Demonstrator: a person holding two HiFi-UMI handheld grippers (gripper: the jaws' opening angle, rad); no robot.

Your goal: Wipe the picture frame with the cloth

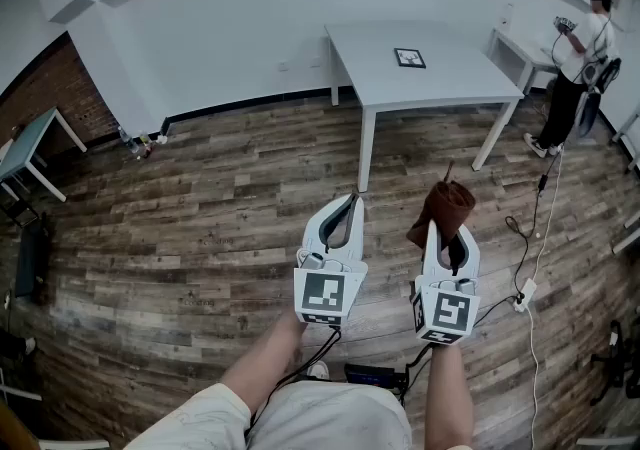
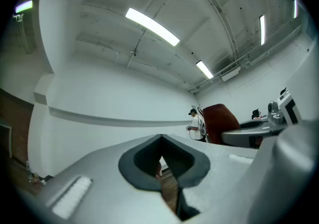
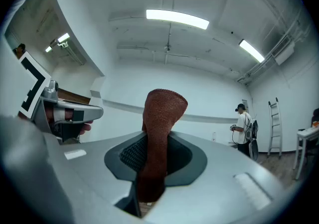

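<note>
A small dark picture frame lies flat on the white table far ahead of me. My right gripper is shut on a rust-brown cloth, which sticks up between its jaws. My left gripper is shut with nothing in it, and its jaws meet with nothing between them in the left gripper view. Both grippers hang over the wood floor, well short of the table. The brown cloth also shows at the right of the left gripper view.
A person stands at a second white table at the far right. A cable and a power strip lie on the floor at the right. A teal table stands at the left by a brick wall.
</note>
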